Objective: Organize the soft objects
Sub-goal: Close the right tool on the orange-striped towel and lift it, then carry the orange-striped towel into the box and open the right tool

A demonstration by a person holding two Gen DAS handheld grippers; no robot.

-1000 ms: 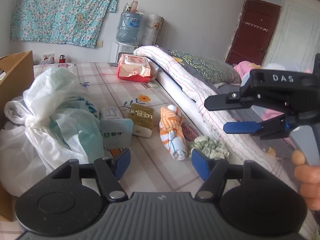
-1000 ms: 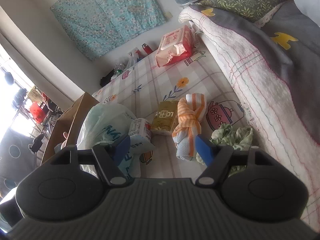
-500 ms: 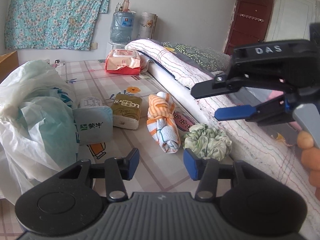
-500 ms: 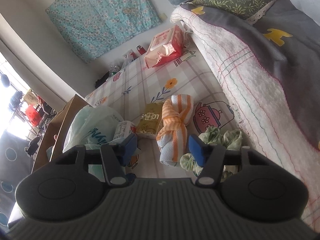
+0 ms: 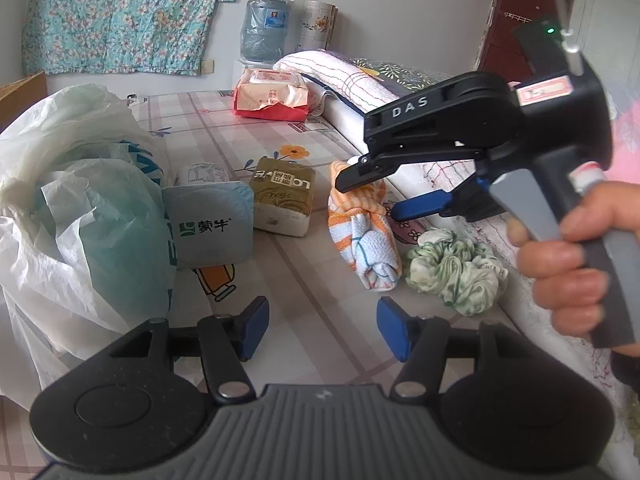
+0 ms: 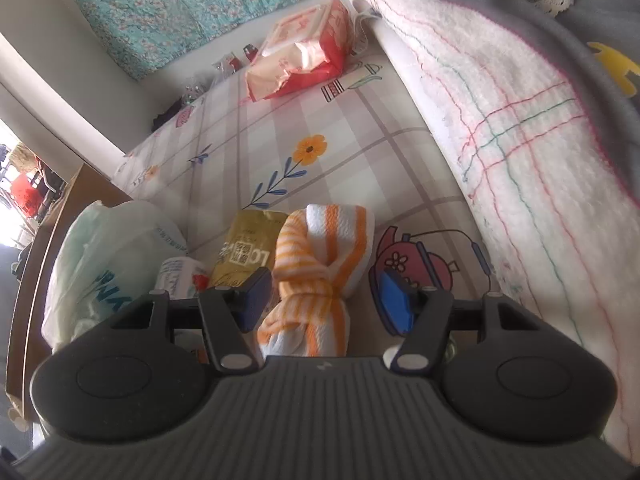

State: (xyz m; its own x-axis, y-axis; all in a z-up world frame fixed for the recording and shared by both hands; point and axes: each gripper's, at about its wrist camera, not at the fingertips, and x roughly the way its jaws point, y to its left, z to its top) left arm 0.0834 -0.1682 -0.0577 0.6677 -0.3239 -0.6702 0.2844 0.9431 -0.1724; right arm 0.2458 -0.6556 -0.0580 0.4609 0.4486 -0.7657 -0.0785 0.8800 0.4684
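An orange-and-white striped knotted towel lies on the patterned bed sheet; it also shows in the right wrist view. A green-white scrunchie lies right of it. My right gripper is open, its jaws straddling the towel's knot without closing; in the left wrist view it hovers just over the towel. My left gripper is open and empty above the sheet, in front of the towel.
A gold tissue pack, a grey-blue carton and white plastic bags lie to the left. A red-white wipes pack sits farther back. A folded quilt borders the right side.
My right gripper has moved down and forward, so its open jaws now sit around the striped towel. My left gripper has moved closer and its jaws have opened wider.
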